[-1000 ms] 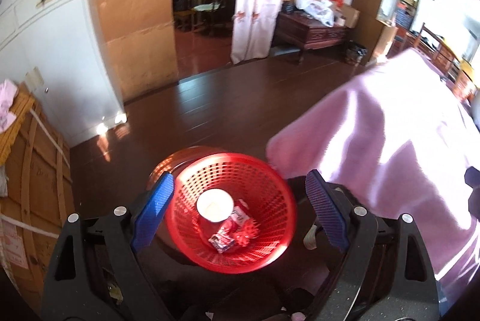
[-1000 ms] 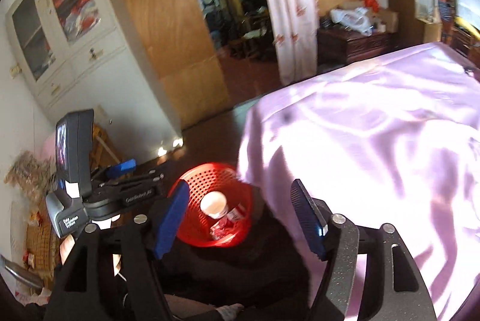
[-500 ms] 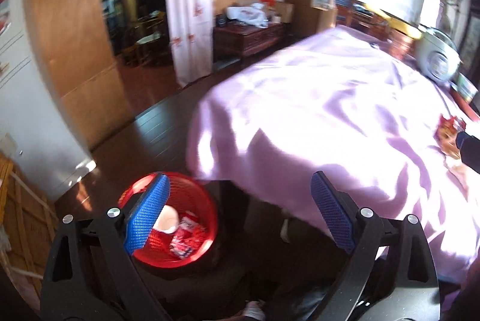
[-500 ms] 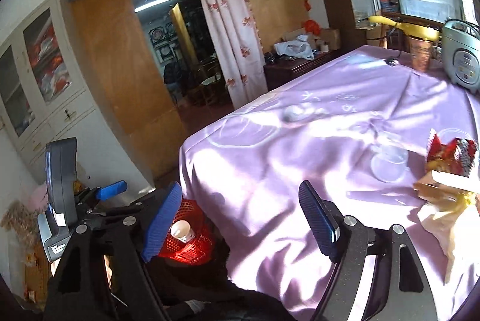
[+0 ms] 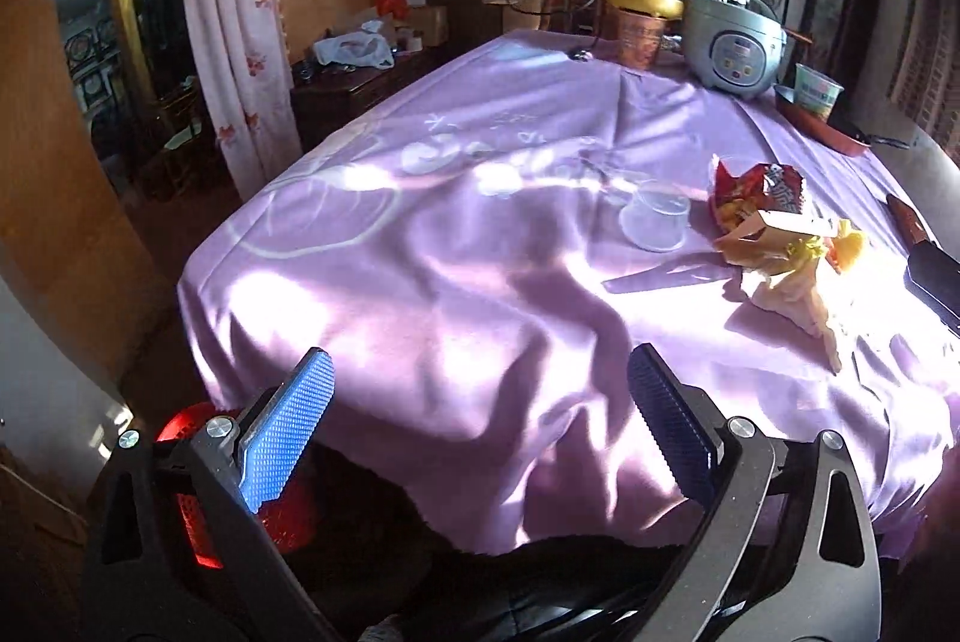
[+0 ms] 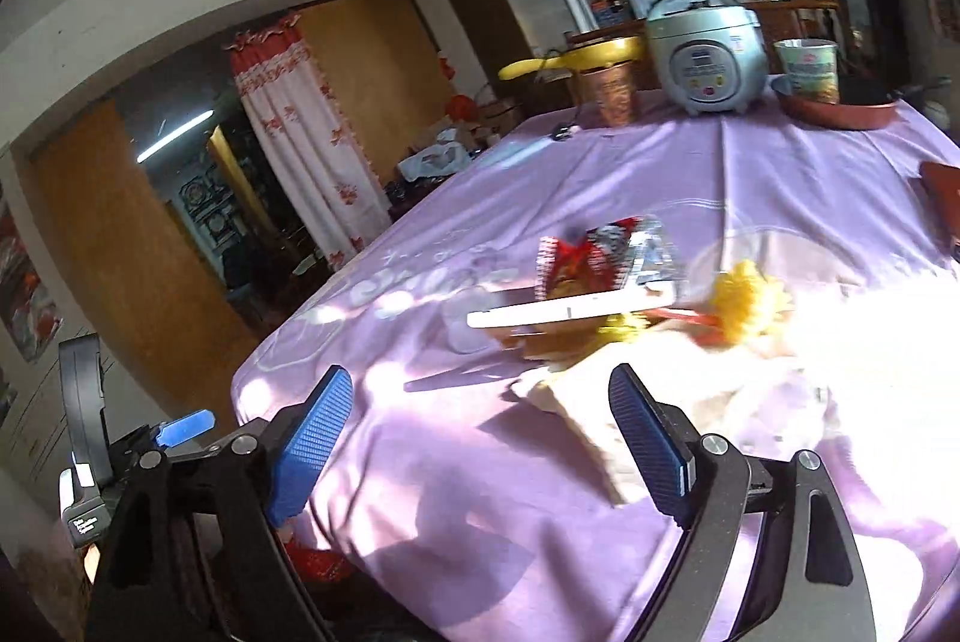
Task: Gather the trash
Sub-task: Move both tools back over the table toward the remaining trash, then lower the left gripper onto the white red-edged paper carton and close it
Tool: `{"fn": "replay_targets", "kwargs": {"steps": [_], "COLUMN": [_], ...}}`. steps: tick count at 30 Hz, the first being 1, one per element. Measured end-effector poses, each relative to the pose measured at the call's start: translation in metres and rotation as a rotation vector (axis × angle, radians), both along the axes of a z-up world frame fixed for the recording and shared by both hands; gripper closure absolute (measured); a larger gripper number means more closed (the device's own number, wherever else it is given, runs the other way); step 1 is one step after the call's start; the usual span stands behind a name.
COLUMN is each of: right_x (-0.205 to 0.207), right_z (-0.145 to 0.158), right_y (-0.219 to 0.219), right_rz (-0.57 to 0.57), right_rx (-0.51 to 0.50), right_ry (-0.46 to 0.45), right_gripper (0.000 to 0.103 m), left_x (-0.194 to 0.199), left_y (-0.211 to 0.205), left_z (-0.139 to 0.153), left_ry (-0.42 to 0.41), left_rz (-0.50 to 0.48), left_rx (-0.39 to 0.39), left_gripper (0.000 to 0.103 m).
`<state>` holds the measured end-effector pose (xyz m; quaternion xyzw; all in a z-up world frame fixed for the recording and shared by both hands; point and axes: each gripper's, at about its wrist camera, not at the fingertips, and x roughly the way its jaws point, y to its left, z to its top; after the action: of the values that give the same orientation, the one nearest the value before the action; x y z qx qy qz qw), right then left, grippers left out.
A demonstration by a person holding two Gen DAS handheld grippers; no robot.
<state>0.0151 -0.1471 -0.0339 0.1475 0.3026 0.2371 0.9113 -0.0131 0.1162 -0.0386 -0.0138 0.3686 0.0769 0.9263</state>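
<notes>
Swung both views up from red basket, now lower left; both tools, left tool and right tool, apart, empty; wrapper pile mid-frame on table looks next.

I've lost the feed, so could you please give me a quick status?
Both sets of jaws open, empty. Wrapper pile on purple tablecloth, ahead of right gripper. Clear cup beside pile.

One clear cup, one snack bag
</notes>
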Motion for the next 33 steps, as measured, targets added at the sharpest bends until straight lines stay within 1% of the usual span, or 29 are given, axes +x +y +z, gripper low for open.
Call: {"fn": "replay_targets", "kwargs": {"steps": [5, 9, 13, 18, 24, 27, 29, 31, 32, 33], "right_x": [0.005, 0.013, 0.025, 0.028, 0.027, 0.027, 0.027, 0.028, 0.028, 0.028], "right_z": [-0.016, -0.029, -0.038, -0.045, -0.045, -0.045, -0.045, -0.046, -0.046, -0.047], "right_y": [-0.058, -0.088, -0.103, -0.105, -0.105, -0.105, -0.106, -0.108, -0.108, -0.109], "right_rz": [-0.158, -0.246, -0.271, -0.272, -0.25, -0.243, -0.239, -0.234, -0.232, -0.229], "right_rx": [-0.006, -0.031, -0.041, -0.07, -0.042, -0.035, -0.027, -0.014, -0.007, 0.001], "right_ry": [0.024, 0.05, 0.075, 0.091, 0.107, 0.112, 0.115, 0.12, 0.122, 0.124], "right_gripper": [0.017, 0.017, 0.017, 0.017, 0.017, 0.017, 0.017, 0.017, 0.017, 0.017], "left_x": [0.027, 0.048, 0.067, 0.088, 0.11, 0.119, 0.118, 0.111, 0.106, 0.1], "left_y": [-0.037, -0.067, -0.095, -0.128, -0.155, -0.164, -0.166, -0.166, -0.166, -0.166], "left_z": [0.001, 0.0, 0.001, -0.003, -0.009, -0.015, -0.021, -0.027, -0.029, -0.03], "left_ry": [0.005, 0.003, -0.017, -0.04, -0.053, -0.008, 0.063, 0.141, 0.163, 0.174], "left_rz": [-0.084, -0.147, -0.221, -0.303, -0.378, -0.43, -0.49, -0.583, -0.618, -0.64], "left_rx": [0.028, 0.064, 0.102, 0.175, 0.184, 0.147, 0.063, -0.051, -0.091, -0.112], "left_gripper": [0.008, 0.008, 0.008, 0.008, 0.008, 0.008, 0.009, 0.009, 0.009, 0.009]}}
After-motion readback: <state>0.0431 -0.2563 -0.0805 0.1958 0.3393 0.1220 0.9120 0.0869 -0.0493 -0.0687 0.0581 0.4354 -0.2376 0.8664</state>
